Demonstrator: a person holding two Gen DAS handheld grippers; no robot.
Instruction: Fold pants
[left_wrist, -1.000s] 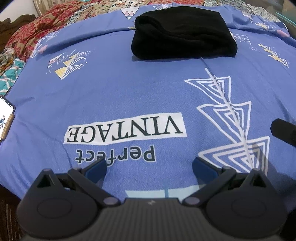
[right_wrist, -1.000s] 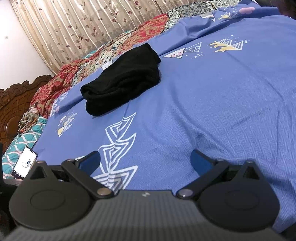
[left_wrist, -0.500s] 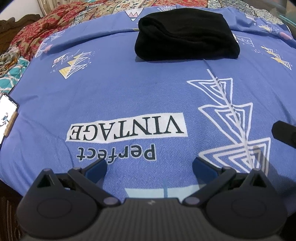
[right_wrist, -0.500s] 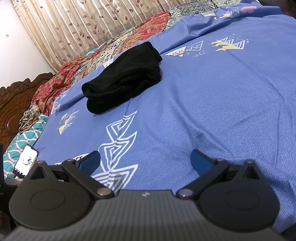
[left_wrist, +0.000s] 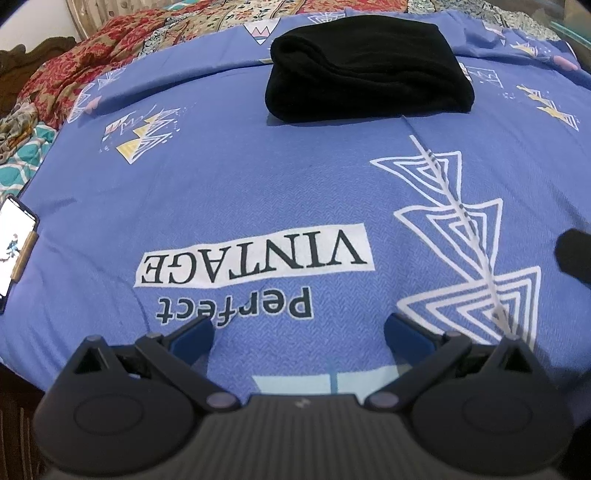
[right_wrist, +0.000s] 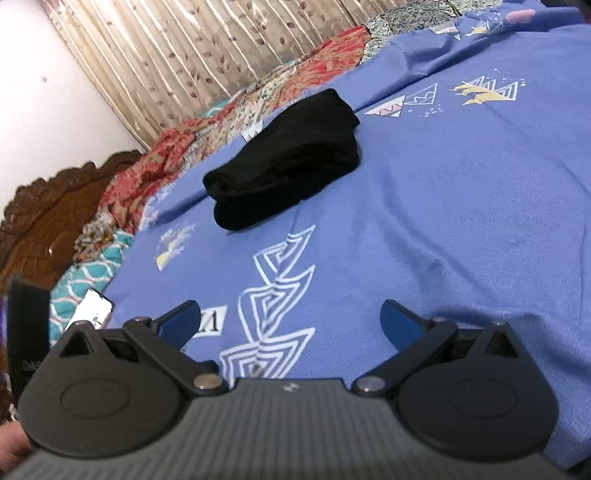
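Black pants lie folded into a thick rectangular bundle on the far part of a blue printed bedspread. They also show in the right wrist view, at the upper middle. My left gripper is open and empty, low over the near bedspread, well short of the pants. My right gripper is open and empty too, over the near bedspread, apart from the pants. A dark part of the right gripper shows at the right edge of the left wrist view.
A phone with a lit screen lies at the bed's left edge and shows in the right wrist view. A red patterned blanket lies beyond the pants. A carved wooden headboard and curtains stand behind.
Both grippers have shifted a little, so the pants sit slightly lower in the views. The right view has tilted. The pants have not moved and both grippers stay open.
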